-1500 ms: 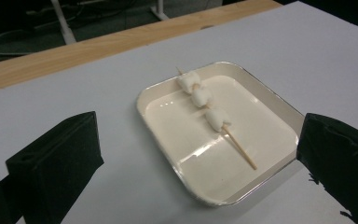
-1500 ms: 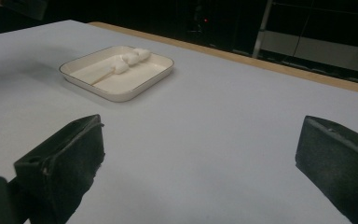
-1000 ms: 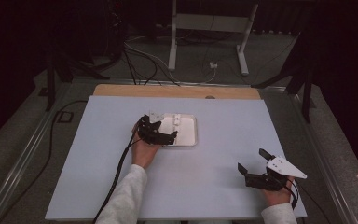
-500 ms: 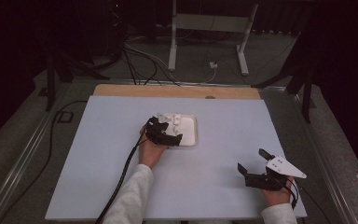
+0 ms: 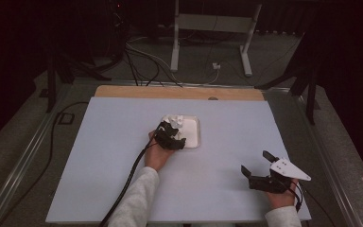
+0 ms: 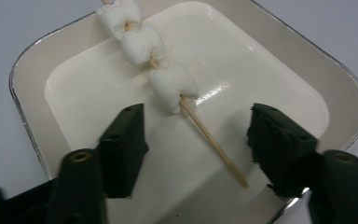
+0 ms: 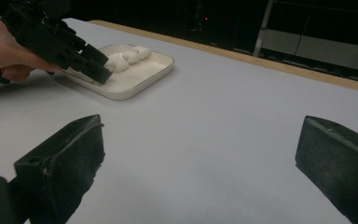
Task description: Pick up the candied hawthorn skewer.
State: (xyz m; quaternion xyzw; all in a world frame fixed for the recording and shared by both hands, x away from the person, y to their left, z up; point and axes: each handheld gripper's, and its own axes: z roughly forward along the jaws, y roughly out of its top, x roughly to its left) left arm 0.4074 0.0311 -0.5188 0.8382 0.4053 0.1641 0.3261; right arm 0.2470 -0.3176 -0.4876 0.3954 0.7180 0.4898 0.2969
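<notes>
A square white tray (image 5: 193, 128) lies a little beyond the table's middle. In it rests a wooden skewer (image 6: 214, 147) threaded with three white marshmallows (image 6: 173, 86). My left gripper (image 6: 198, 123) reaches down into the tray; its jaws have just been closing and now straddle the bare end of the stick, with a gap on each side, so it is open. The high view shows that left gripper (image 5: 172, 138) over the tray's near left corner. My right gripper (image 5: 255, 162) rests near the table's front right, open and empty. From the right gripper view (image 7: 205, 140) the tray (image 7: 154, 70) is seen far off.
The white tabletop (image 5: 113, 142) ends at a wooden strip (image 5: 179, 92) along the far edge. The left gripper's black cable (image 5: 132, 170) trails back along the sleeve. Beyond the table are floor cables and a metal stand (image 5: 212, 23).
The left gripper has moved right and down into the tray, and its jaws have narrowed around the skewer's stick. The right gripper has stayed put.
</notes>
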